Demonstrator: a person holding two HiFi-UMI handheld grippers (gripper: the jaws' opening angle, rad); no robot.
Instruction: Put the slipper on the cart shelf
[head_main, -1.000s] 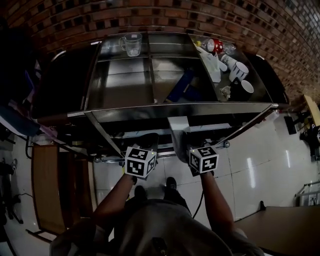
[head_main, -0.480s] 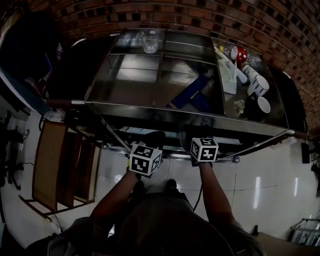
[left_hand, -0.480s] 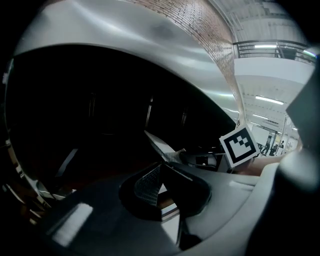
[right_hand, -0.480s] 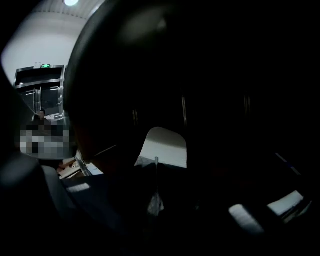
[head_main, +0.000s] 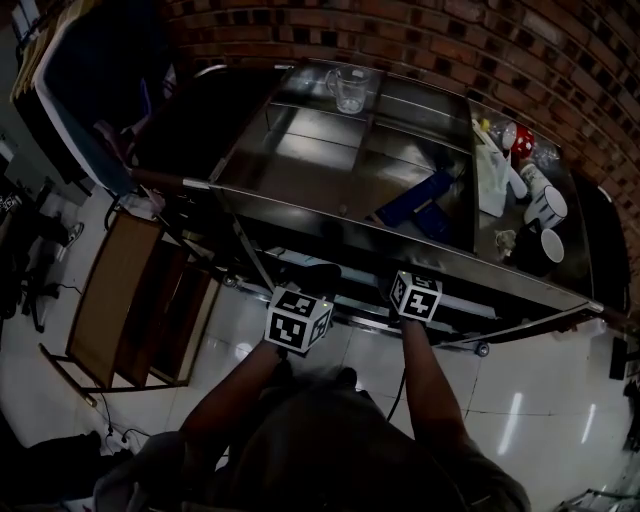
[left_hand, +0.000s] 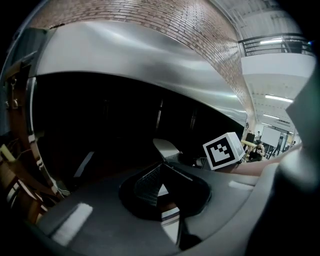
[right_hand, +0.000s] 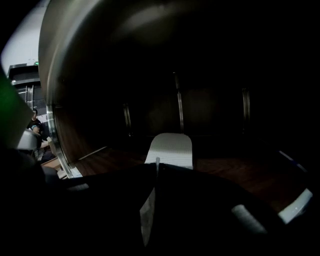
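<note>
**A:** Two pairs of tongs at the cart (head_main: 330, 226). How do they stand?

**B:** Both are low at the cart's front, under its steel top. My left tongs (left_hand: 160, 169) are closed on nothing. My right tongs (right_hand: 156, 163) are opening, just a thin slit with nothing in it. The pale slipper (right_hand: 171, 149) lies on the cart's lower shelf (right_hand: 240, 176), just past their tips.

**A:** What's around, or in the way?

**B:** The cart top's front rim overhangs that shelf. On the cart's top I see a glass jug (head_main: 350, 90) at the far edge, a blue object (head_main: 415, 205) right of centre and mugs (head_main: 548, 206) at the right end. A wooden frame (head_main: 110, 300) stands left of the cart.
</note>
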